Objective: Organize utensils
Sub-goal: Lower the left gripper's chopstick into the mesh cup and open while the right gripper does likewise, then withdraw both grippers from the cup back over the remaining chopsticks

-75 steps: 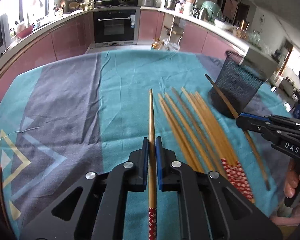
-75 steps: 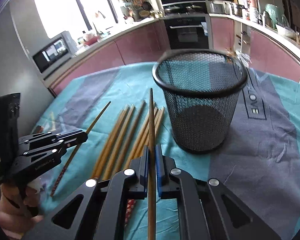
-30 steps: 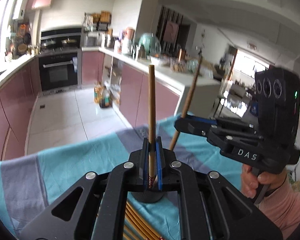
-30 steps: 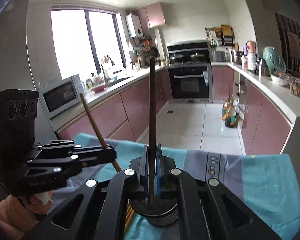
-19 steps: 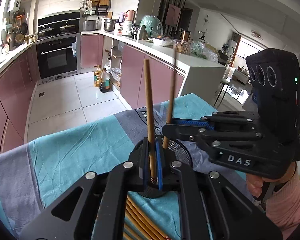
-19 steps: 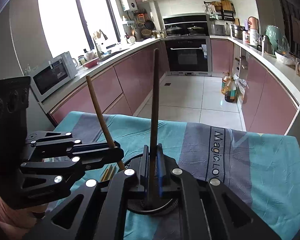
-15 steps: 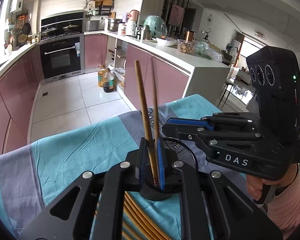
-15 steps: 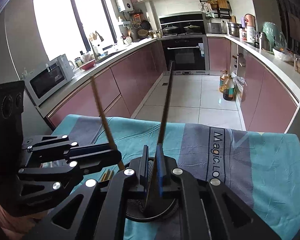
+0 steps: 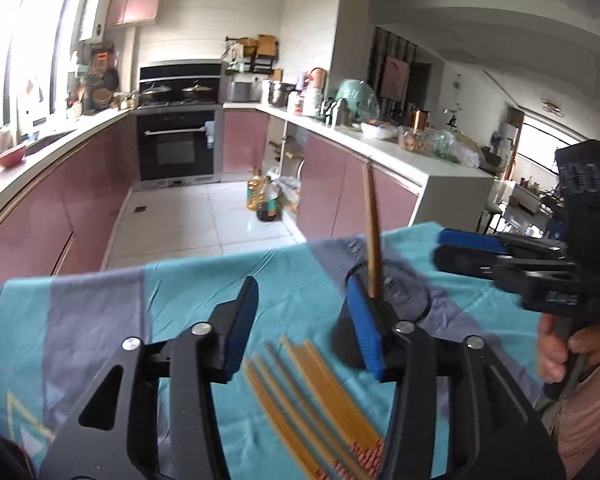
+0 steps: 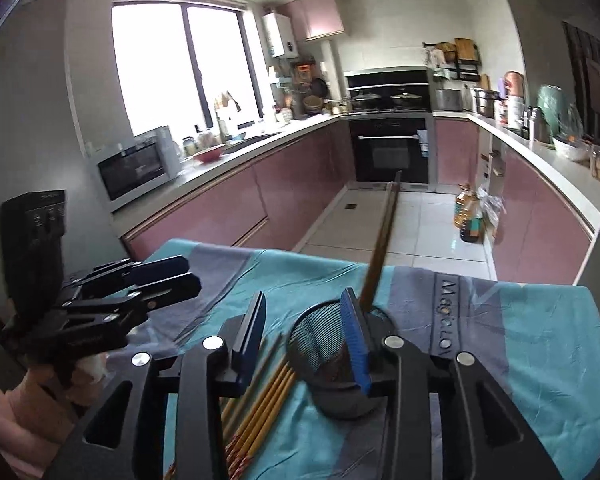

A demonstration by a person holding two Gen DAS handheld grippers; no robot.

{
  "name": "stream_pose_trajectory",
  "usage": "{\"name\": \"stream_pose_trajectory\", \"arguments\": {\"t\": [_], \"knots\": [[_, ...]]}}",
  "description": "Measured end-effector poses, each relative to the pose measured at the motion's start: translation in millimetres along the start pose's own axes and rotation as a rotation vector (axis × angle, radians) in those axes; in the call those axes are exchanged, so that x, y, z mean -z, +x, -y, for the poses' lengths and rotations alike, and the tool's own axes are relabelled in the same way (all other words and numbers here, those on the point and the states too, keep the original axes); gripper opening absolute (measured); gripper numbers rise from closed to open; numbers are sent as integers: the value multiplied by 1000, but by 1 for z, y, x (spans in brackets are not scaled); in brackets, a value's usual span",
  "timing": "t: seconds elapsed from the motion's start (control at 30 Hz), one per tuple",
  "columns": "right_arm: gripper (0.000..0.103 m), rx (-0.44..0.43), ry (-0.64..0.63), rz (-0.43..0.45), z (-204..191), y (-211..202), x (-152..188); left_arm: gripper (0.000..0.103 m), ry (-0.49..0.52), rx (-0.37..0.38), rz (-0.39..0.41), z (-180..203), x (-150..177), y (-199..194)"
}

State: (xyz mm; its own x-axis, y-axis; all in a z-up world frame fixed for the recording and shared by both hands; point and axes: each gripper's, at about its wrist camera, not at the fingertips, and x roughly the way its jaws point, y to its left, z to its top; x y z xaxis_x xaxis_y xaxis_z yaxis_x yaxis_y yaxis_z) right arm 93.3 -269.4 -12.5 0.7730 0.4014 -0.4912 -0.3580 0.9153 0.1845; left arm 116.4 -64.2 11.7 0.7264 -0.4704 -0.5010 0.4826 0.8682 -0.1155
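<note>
1. Left gripper (image 9: 300,328): jaws opening, nothing between the pads, grip released. Right gripper (image 10: 306,340): jaws opening too, gap bare apart from the cup seen through it.
2. Cup (image 10: 332,360) is a black mesh one, sitting just ahead of and below the right fingertips, partly behind the right-hand pad of that gripper. From the left gripper it lies ahead and off to the right, past its right pad.
3. Chopstick in the cup (image 10: 382,240) stands nearly upright and leans away from the fingers, its lower end hidden behind the right pad. Left view shows it (image 9: 372,236) rising just beyond the right pad, free of both pads. Whether it is one stick or two, I cannot tell; motion blur.
4. Loose chopsticks (image 9: 316,396) lie flat on the cloth (image 9: 204,288), directly below and a little ahead of the left fingers, long axes running roughly along the pointing line, patterned ends nearest the fingers. Right view has them (image 10: 260,404) below and left of the cup, under its left pad.
5. Key relation: the pile is under the left fingers and beside the right ones, so my guess is the left hand is nearer.
6. Next pick likely needs a dip down, pads straddling one stick across its length.
</note>
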Motion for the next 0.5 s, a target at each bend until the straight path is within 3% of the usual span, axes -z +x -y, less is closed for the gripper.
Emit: {"name": "stream_pose_trajectory", "arguments": {"t": [0.3, 0.5], "knots": [[37, -50, 9, -195, -21, 37, 56, 49, -30, -53, -195, -30, 79, 6], [37, -16, 58, -264, -20, 59, 79, 49, -61, -62, -271, -33, 108, 23]]}}
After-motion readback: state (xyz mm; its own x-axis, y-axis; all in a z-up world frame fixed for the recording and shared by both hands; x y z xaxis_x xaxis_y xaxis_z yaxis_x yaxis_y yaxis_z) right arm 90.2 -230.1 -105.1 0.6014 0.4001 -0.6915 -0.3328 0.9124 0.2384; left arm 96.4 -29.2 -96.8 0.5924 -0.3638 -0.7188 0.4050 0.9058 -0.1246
